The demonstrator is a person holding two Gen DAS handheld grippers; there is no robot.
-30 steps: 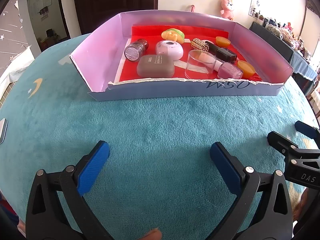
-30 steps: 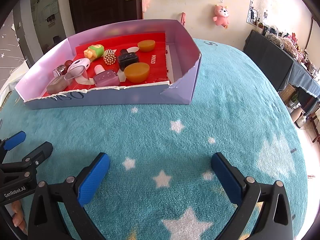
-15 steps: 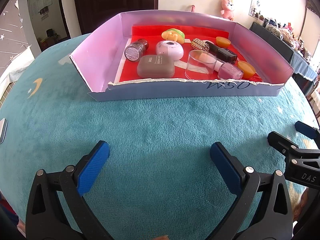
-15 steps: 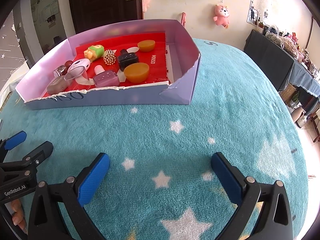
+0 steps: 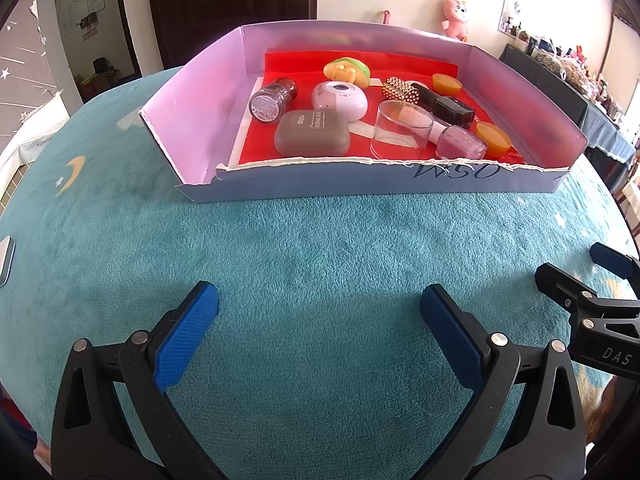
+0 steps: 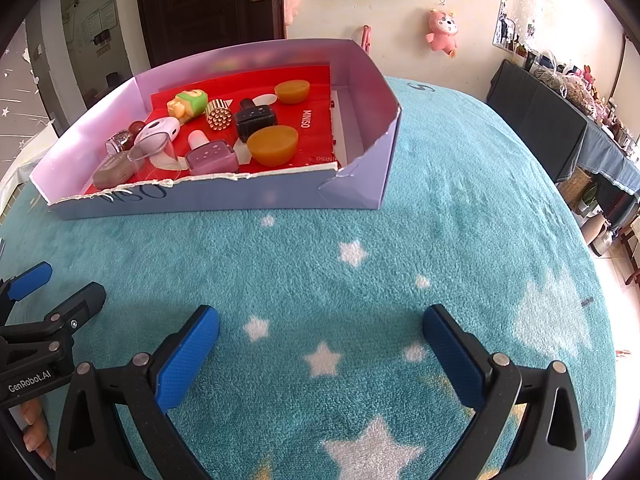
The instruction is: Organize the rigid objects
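Bright, even daylight fills both fisheye views. Soft shadows fall on the teal blanket (image 5: pixel 320 248) beneath the tongs. Straight edges bow strongly toward the dark, vignetted corners. The box (image 6: pixel 224 196) and its contents appear sharp.

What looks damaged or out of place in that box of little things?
The cardboard box has a ragged, torn front edge, ripped down at its right corner. Inside, the glittery bottle and the black bottle lie on their sides. Nothing has spilled.
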